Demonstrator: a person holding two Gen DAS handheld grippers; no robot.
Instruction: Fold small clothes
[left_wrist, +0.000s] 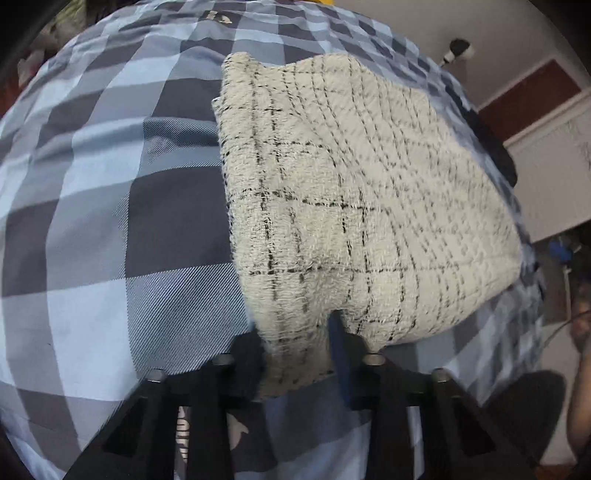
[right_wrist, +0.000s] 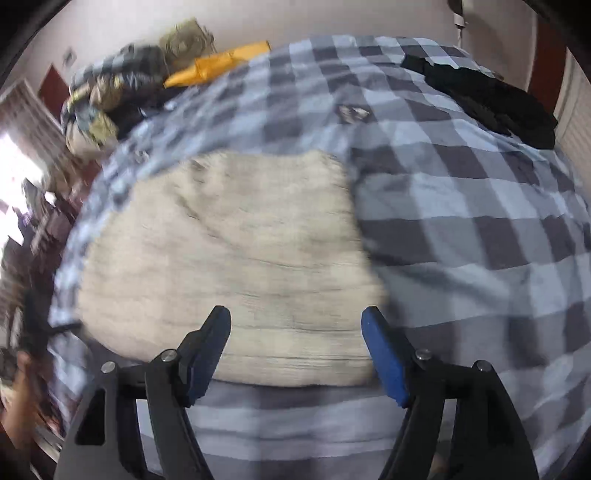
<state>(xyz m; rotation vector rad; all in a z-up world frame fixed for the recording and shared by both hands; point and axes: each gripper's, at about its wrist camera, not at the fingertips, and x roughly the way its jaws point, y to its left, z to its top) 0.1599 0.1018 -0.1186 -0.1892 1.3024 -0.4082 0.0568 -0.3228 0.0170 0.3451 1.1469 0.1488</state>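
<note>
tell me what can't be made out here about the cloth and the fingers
- Left wrist view: the near corner of the cream cloth runs between the left gripper fingers, which hide how much is pinched.
- Right wrist view: motion blur smears the cloth's grid pattern and edges; fold layers unreadable.
- Right wrist view: the pile at the far edge of the checked bedcover is too blurred to identify.
- Right gripper: open, but its height above the cloth is unclear.
</note>
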